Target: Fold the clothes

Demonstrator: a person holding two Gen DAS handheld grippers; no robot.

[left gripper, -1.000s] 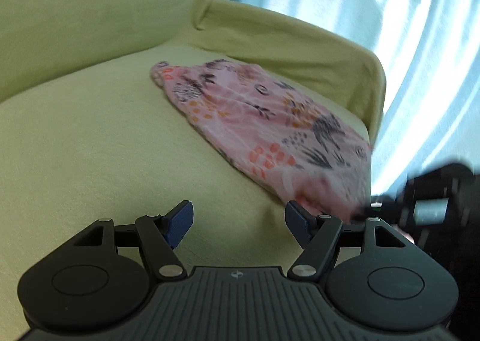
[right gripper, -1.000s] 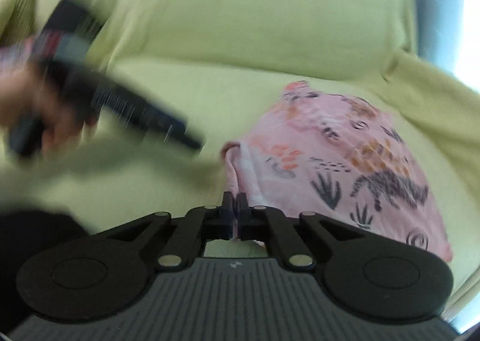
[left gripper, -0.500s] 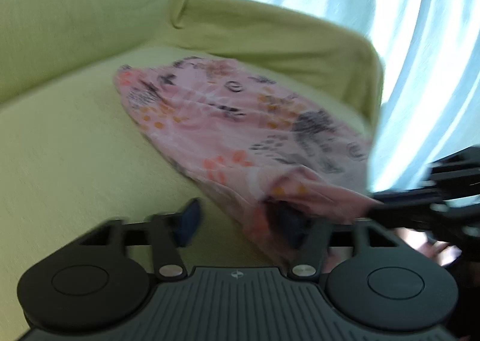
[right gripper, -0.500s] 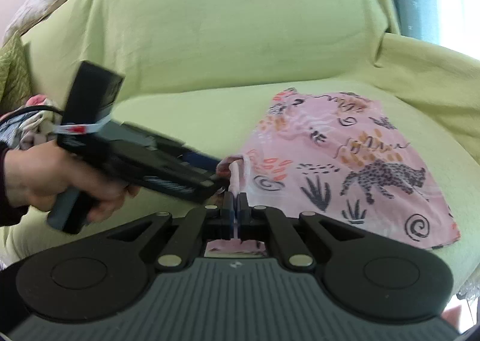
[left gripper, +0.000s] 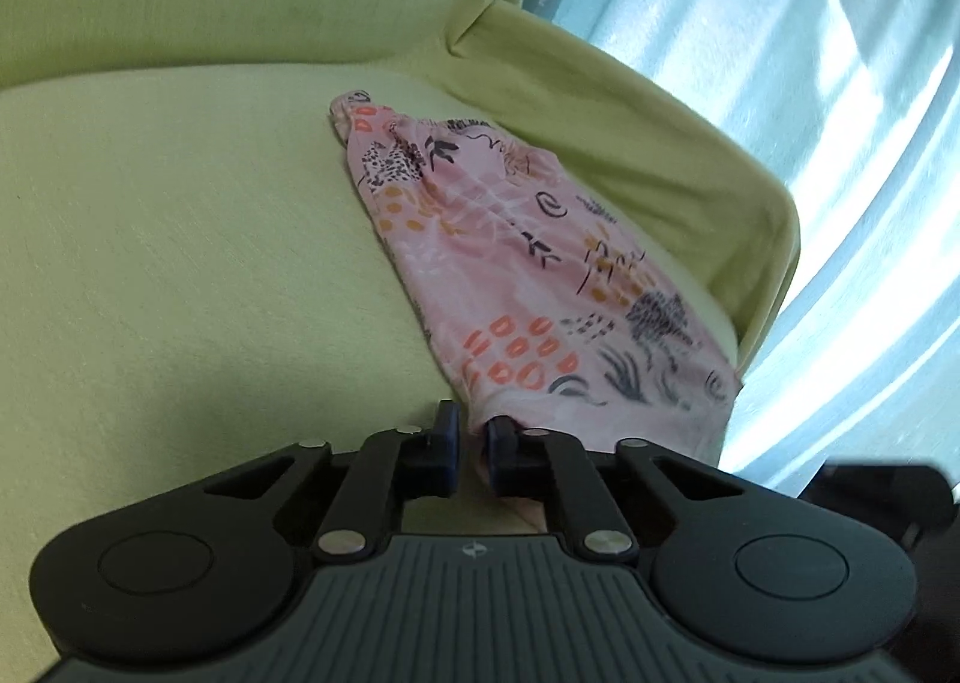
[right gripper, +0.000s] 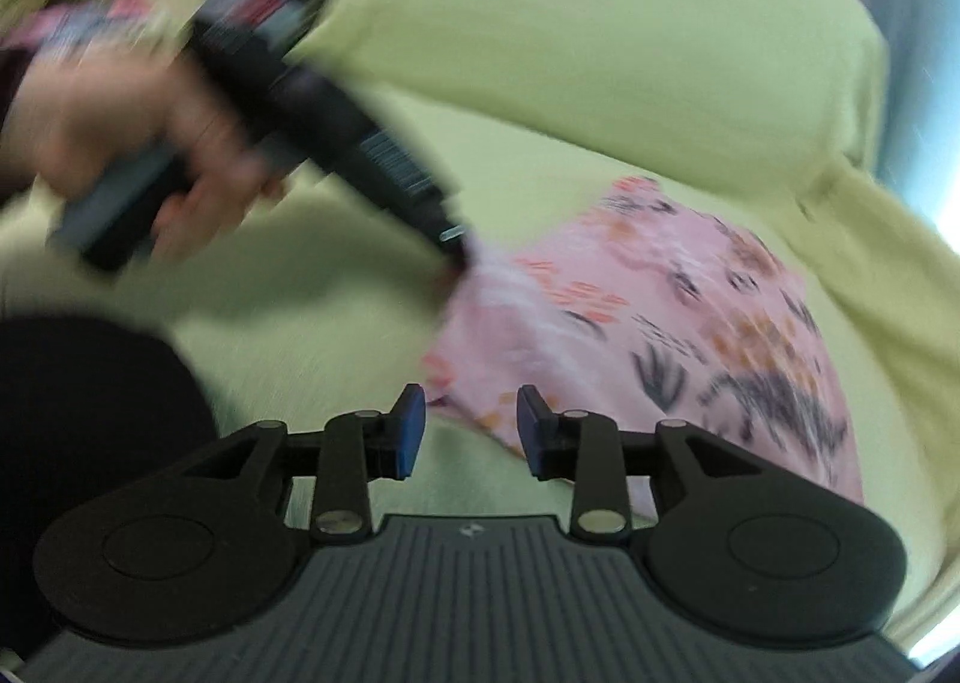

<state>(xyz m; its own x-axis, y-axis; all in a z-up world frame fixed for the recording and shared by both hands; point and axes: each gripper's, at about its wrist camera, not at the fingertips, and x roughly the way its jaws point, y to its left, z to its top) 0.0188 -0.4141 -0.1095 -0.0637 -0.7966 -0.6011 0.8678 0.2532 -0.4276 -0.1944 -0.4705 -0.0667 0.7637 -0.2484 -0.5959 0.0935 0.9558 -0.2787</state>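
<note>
One sofa, yellow-green cover, is filling both views; its seat cushion is carrying the garment. One pale blue curtain is hanging at far right in the left wrist view, behind the sofa arm.

One garment: pink fabric, printed with black leaf and squiggle marks, orange dots and coral ovals. It is lying on the right part of the seat, just beside the sofa arm. In the left wrist view its long axis is running from the near right to the far left, narrowing to a bunched tip at the far end; the wide end is sitting near. Surface is lying mostly flat with slight wrinkles toward the far tip.

Two grippers. The left gripper is pinching the near edge of the garment, jaws nearly closed with fabric between the blue pads. In the right wrist view, motion-blurred, a hand is holding that gripper, its tip at the garment's left near corner.

The right gripper is sitting with jaws spread apart, released, the garment's near hem lying just beyond them; no grip on the fabric.
</note>
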